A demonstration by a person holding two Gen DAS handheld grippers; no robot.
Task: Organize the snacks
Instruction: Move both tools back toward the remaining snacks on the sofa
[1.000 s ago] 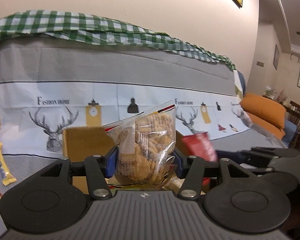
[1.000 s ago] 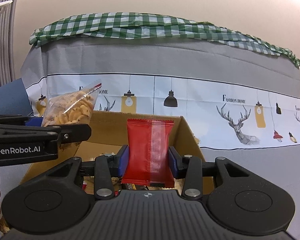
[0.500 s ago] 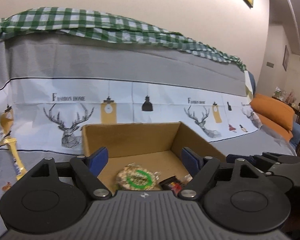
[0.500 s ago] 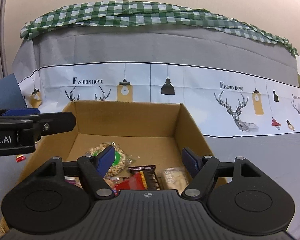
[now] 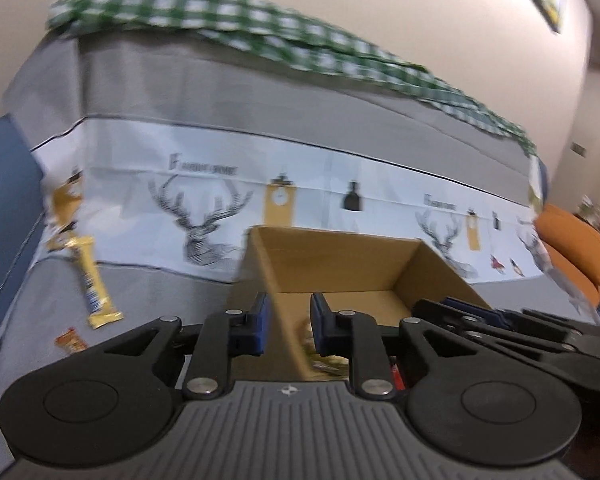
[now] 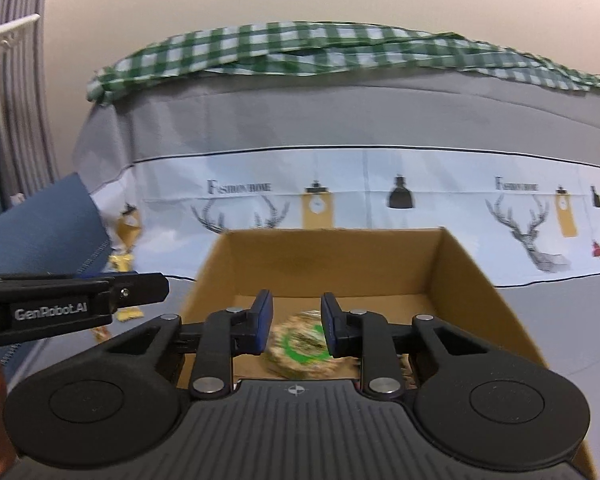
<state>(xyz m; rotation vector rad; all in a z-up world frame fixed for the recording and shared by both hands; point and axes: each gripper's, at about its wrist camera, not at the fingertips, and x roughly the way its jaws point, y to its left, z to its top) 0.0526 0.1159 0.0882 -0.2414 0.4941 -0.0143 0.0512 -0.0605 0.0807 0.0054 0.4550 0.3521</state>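
- Left wrist view: left gripper (image 5: 287, 322) has its jaws narrowed to a small gap with nothing between them, sitting over the near left wall of the box (image 5: 342, 256). Loose snacks lie out on the sofa (image 5: 172, 296): a yellow bar (image 5: 90, 280) and a small orange packet (image 5: 71, 339), both well left of the box. My judgement is that the next pick is one of these; the jaws need widening first, then a low approach along the bar's long axis so the pads close across its narrow width.
- Materials there: the bar looks like crinkly foil, slippery and flat; the sofa cover is soft fabric that will give under the pads. The box is plain corrugated card with upright walls. The view is motion-blurred.
- Right wrist view: right gripper (image 6: 296, 320) is likewise nearly closed and empty, above the box (image 6: 460, 264). A round pack with a green label (image 6: 302, 346) lies on the box floor. The left gripper's side (image 6: 72, 300) shows at left.
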